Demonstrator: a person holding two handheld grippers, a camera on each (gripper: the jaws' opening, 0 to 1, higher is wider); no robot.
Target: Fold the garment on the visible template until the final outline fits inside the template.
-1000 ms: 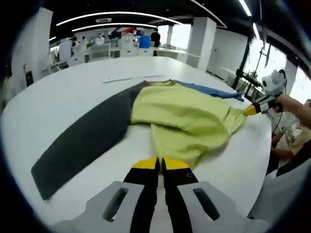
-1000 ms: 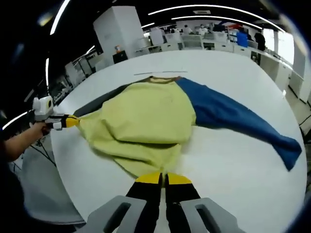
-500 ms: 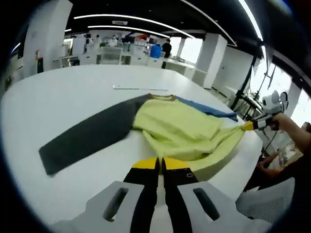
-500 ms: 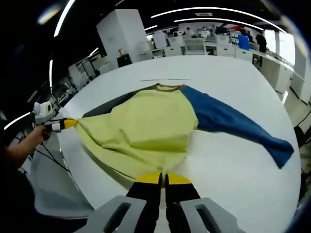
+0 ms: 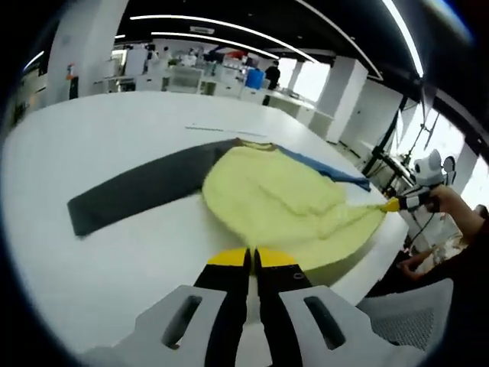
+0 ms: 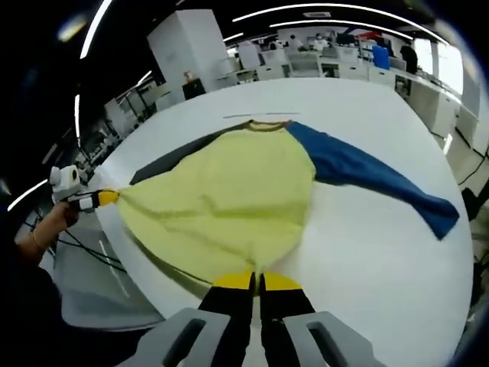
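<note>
White table (image 6: 397,252), your garment (image 6: 229,199) spreading across it.
Your left gripper (image 5: 250,258) and right gripper (image 6: 257,281) are each pinching a hem corner shut; the template is lying hidden, yellow body stretching taut between them.

Garment (image 6: 229,199): soft matt cloth, slightly wrinkled. Table (image 6: 382,245): smooth white, faint sheen.

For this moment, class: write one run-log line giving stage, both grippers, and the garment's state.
stage: spreading | left gripper: shut on hem | right gripper: shut on hem | garment: yellow body stretched, unfolded | sleeves: grey, blue, both out flat
</note>
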